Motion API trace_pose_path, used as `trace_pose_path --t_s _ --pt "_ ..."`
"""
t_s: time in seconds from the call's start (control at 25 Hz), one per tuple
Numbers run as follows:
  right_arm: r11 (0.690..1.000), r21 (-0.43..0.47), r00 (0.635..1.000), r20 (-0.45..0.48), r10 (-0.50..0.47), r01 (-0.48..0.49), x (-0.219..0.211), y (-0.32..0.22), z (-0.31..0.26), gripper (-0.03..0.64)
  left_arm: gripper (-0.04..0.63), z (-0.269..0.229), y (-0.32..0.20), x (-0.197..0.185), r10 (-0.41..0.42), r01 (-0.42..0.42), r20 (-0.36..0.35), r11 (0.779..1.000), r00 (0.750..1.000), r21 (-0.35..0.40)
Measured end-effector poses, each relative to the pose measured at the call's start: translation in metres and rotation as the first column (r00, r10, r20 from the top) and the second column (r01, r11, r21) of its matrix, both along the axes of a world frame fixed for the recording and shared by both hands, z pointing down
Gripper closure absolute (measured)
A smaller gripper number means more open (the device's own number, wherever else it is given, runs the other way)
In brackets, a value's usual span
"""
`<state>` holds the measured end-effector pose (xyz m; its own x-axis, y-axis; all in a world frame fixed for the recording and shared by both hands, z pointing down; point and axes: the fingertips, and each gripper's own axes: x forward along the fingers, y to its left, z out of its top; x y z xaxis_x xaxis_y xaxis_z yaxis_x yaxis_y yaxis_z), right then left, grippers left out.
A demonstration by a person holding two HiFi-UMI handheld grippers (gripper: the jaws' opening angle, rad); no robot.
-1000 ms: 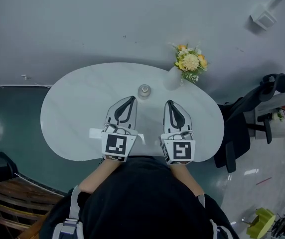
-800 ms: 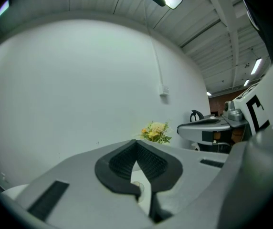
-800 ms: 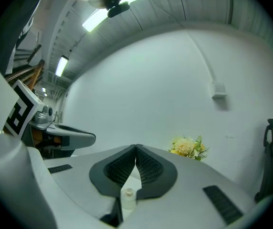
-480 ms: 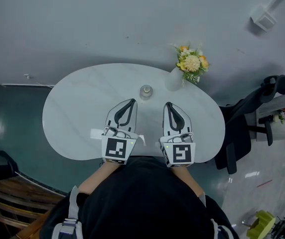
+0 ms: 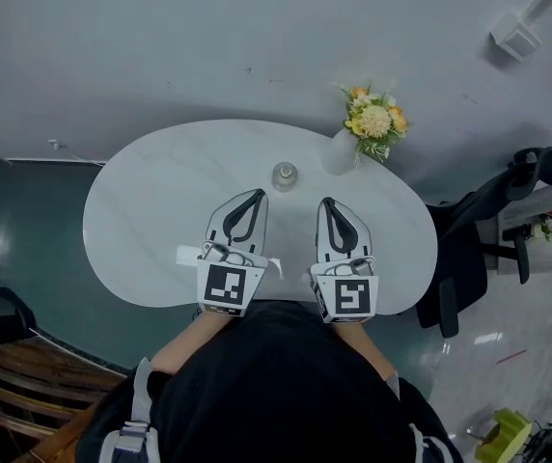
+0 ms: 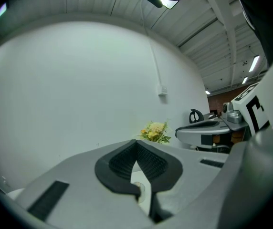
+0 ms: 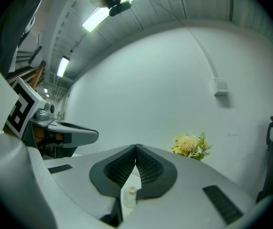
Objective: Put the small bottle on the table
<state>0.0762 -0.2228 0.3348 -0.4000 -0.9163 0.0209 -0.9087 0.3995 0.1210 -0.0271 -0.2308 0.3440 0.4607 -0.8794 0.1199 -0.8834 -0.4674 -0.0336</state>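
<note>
The small clear bottle stands upright on the white oval table, out ahead of both grippers and between their lines. My left gripper lies low over the table near its front edge, jaws shut and empty. My right gripper lies beside it, also shut with nothing held. In the left gripper view the bottle shows through the gap below the closed tips. The right gripper view shows the bottle the same way, beyond the tips, apart from them.
A white vase with yellow flowers stands at the table's far right edge. A black office chair is to the right of the table, and wooden furniture sits at the lower left. A plain wall lies beyond the table.
</note>
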Motion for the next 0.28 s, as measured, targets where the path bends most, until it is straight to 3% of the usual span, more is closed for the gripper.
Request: trace_pose_path --t_s 0.28 --pt "0.999 -0.037 1.000 -0.023 -0.013 0.012 0.000 0.000 0.011 0.595 0.588 0.004 -0.001 0.003 0.011 -0.011 0.003 1.000 1.000 0.000"
